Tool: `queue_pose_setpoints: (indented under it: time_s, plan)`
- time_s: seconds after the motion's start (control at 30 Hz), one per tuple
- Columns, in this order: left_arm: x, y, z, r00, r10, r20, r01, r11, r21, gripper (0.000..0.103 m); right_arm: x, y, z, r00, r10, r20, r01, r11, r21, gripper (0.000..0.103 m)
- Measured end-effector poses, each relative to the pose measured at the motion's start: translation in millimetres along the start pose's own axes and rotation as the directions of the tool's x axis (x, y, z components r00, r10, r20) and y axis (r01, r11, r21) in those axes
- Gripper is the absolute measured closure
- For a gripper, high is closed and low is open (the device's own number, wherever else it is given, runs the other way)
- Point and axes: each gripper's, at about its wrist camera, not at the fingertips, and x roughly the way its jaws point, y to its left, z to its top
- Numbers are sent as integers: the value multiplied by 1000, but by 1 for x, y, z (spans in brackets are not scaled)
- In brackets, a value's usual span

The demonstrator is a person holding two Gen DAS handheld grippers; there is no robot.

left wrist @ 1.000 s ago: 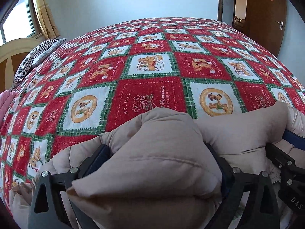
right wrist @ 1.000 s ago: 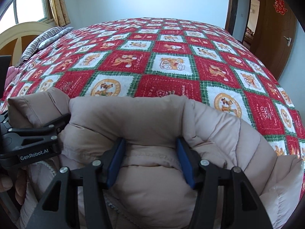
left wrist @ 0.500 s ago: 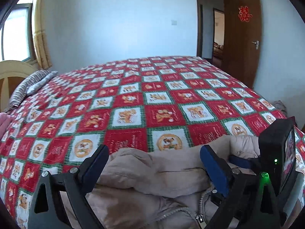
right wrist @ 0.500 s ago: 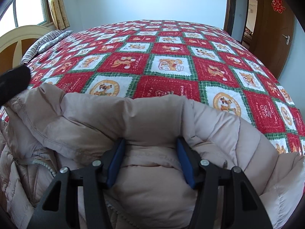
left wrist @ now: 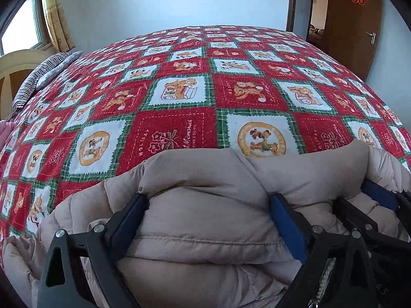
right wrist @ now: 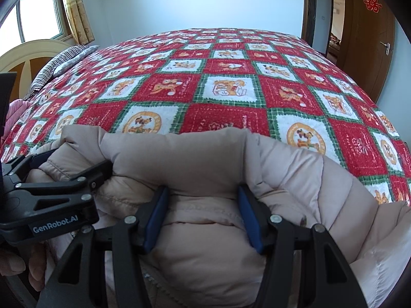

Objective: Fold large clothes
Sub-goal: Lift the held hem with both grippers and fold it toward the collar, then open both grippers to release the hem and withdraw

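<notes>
Two grippers work side by side here, and we hold one in each hand, both clamped onto the same beige puffer jacket [left wrist: 205, 220]. Seen from the left wrist camera, our left gripper [left wrist: 208, 218] has its blue-padded fingers [left wrist: 128, 218] pressed against either side of a thick fold of the jacket's quilted fabric, grasping it. At about 3 o'clock in that view, our right gripper [left wrist: 359, 205] shows as black arms with a blue pad, biting into the neighbouring stretch of the same fold.

From the right wrist camera, the right gripper is likewise clenched on a bunched roll of the jacket [right wrist: 205, 169], its blue pads sunk into the padding. At 9 o'clock the left gripper [right wrist: 69, 164] appears as a black frame lettered "GenRobot.AI", its tips buried in the jacket's edge, with part of our left hand [right wrist: 18, 267] visible below it.

The jacket lies heaped at the near edge of a bed, filling the lower half of both views. Beyond it, toward 12 o'clock, spreads a red, white and green checked quilt [right wrist: 231, 87] printed with cartoon bears. A striped pillow [right wrist: 59, 64] sits at 10 o'clock beside a cream headboard [right wrist: 28, 54] and a window [right wrist: 38, 10]. A brown wooden door [right wrist: 370, 33] stands at 2 o'clock.
</notes>
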Motion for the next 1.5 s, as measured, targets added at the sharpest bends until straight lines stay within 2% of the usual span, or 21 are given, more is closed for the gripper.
queue_pose_setpoints:
  time_s: [0.47,1.2,1.27,1.3,1.37,1.4,1.43,1.5]
  plan:
    - [5,-2,-1,1000,18,-7,-18,1000,9,3,5,8,1,998,-55,-19,54,998,-39,44]
    - [4,-1,4,999,36,-28,-35,999,25,2,6,8,5,998,-53,-43,51,998,-48,44]
    - [-13,0,8,998,61,-17,-60,998,36,3,0,7,8,997,-41,-60,37,997,-67,41]
    - [-30,2,10,998,68,14,-69,996,53,3,-10,4,7,998,-32,-62,28,997,-67,39]
    - [-70,7,9,991,82,101,-91,992,88,3,-35,-3,2,999,-37,-32,36,998,-50,24]
    - [-90,13,6,987,86,136,-99,991,95,3,-48,-6,-3,999,-45,-13,44,998,-44,20]
    - [-113,20,1,982,81,168,-99,990,100,3,-63,-12,-10,999,-51,4,51,998,-30,16]
    - [-147,35,-20,979,74,192,-96,990,107,3,-90,-26,-28,999,-32,13,32,999,10,14]
